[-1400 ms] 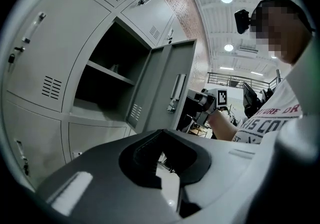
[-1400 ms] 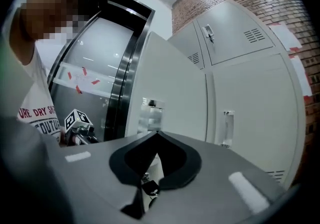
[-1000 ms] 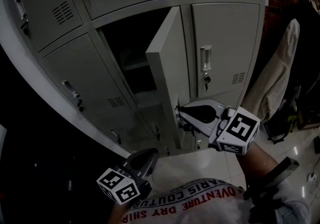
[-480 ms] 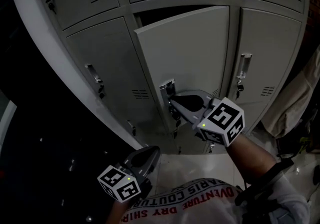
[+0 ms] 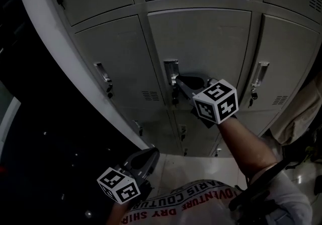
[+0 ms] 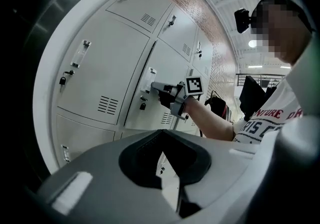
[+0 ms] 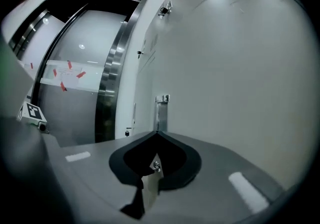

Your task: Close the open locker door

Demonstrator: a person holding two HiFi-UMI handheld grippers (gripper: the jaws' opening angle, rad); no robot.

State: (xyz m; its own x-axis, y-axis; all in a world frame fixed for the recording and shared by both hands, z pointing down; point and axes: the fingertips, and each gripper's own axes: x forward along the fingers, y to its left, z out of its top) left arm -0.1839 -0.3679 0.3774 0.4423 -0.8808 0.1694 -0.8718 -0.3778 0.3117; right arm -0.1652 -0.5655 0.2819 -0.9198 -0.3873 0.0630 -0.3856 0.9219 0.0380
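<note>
Big grey wall of lockers (image 5: 118, 58) fills most of the head view, and the locker door (image 5: 211, 43) in the middle of it sits flush in its frame, lined up with the doors on either side, no gap showing along its edges. To the left of the lockers it's just dark, and the right gripper view picks up a shiny metal doorframe (image 7: 112, 67) over that way. Pale glossy floor (image 5: 198, 168) shows at the foot of the lockers. Down at the bottom edge there's the person's white shirt (image 5: 201, 203) with red lettering, and a bare forearm (image 5: 246, 143) reaching up from it to the right gripper (image 5: 177, 80). That one is pointed straight at the door with its tip right up against the lower end of the door's metal handle (image 5: 171, 69). Its own view shows the jaws pinched together at the tip with nothing between them, the handle plate just above. The left gripper (image 5: 151, 152) hangs low beside the shirt, well away from the lockers. Its jaws are closed up too and it's carrying nothing. The marker cube (image 5: 215, 101) on the right gripper faces the camera, and the other cube (image 5: 118, 185) sits at the bottom near the shirt. Smallest bits: the neighbor handles (image 5: 102, 74) on the doors either side, and vent slots (image 5: 150, 96) low on the left one.
</note>
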